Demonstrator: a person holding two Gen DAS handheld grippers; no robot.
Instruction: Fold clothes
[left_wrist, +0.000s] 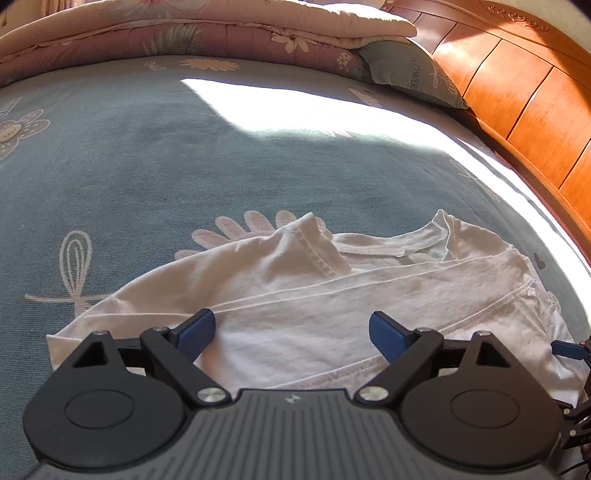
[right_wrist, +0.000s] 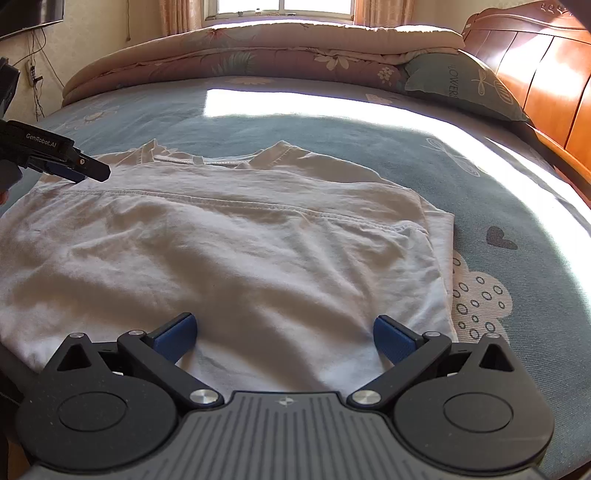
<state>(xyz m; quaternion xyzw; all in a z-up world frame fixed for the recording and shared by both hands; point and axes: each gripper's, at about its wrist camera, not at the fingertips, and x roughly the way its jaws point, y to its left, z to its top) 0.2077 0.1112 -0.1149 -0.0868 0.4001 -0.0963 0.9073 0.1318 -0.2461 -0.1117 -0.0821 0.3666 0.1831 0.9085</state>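
**Edges, glare and a gripper body keep parts of the bed from us**

In the right wrist view we lose the near hem of the white T-shirt (right_wrist: 236, 254) behind the right gripper (right_wrist: 284, 332), and its left side runs off the frame's left edge. A sunlit band (right_wrist: 332, 107) across the blue bedspread (right_wrist: 498, 192) burns out the print beneath it. At far left we see the left gripper (right_wrist: 83, 171) only side-on, its body cut off. The pillow (right_wrist: 461, 85) lettering reads partly. In the left wrist view, lower right, we catch only a blue tip of the right gripper (left_wrist: 569, 349).
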